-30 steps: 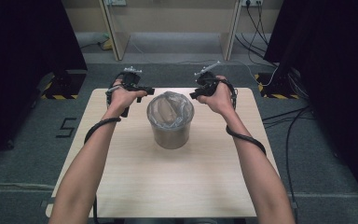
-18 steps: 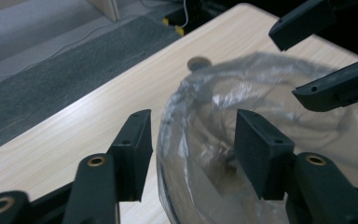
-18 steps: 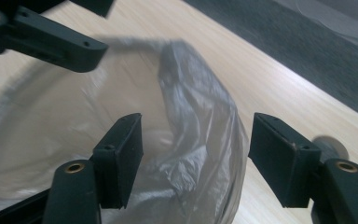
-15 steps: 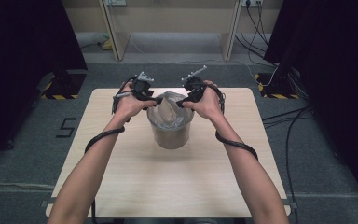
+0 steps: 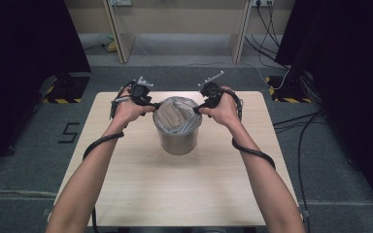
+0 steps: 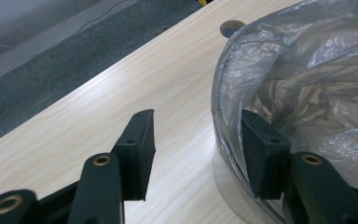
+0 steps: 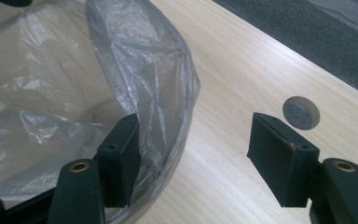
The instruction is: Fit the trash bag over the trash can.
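Note:
A round metal bin lined with a clear plastic bag stands at the middle of the wooden table. My left gripper is at the bin's left rim and my right gripper at its right rim. In the left gripper view the left gripper is open and straddles the bagged rim, one jaw inside the bin and one over the table. The right gripper is open the same way: its left jaw sits inside the bag, its right jaw outside.
A small round hole in the table top lies just beyond the bin, and the left gripper view has it too. Black curtains flank the table. Cables run over the grey floor at the right. A floor mark "5" lies at the left.
Both grippers have moved inward from beside the bin onto its rim, each with one jaw now inside the bag. The bin has not moved.

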`<state>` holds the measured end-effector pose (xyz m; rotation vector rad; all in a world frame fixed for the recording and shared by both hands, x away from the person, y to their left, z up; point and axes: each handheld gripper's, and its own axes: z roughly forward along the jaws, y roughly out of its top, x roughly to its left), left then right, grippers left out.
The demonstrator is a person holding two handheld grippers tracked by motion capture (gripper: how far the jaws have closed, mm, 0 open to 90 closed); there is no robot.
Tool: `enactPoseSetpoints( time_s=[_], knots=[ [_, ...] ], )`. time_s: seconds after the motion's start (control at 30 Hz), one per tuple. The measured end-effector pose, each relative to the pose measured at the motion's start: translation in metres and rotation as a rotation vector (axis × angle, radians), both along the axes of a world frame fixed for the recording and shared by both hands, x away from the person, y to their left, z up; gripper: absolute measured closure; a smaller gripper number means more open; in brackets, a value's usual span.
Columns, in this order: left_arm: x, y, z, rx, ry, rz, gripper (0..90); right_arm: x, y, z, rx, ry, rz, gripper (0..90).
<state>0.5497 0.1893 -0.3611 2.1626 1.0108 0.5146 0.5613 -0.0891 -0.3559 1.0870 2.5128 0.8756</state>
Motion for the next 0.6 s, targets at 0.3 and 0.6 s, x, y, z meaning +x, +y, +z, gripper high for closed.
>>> enactPoseSetpoints(
  time_s=[0.3, 0.6],
  knots=[
    [-0.013, -0.01, 0.009, -0.022, -0.042, -0.018, 41.1, -0.008, 0.001, 0.008, 0.014, -0.063, -0.035, 24.2],
    [-0.038, -0.022, 0.006, -0.018, -0.065, -0.016, 36.0, -0.031, 0.014, 0.013, 0.022, -0.087, -0.079, 16.4]
  ],
)
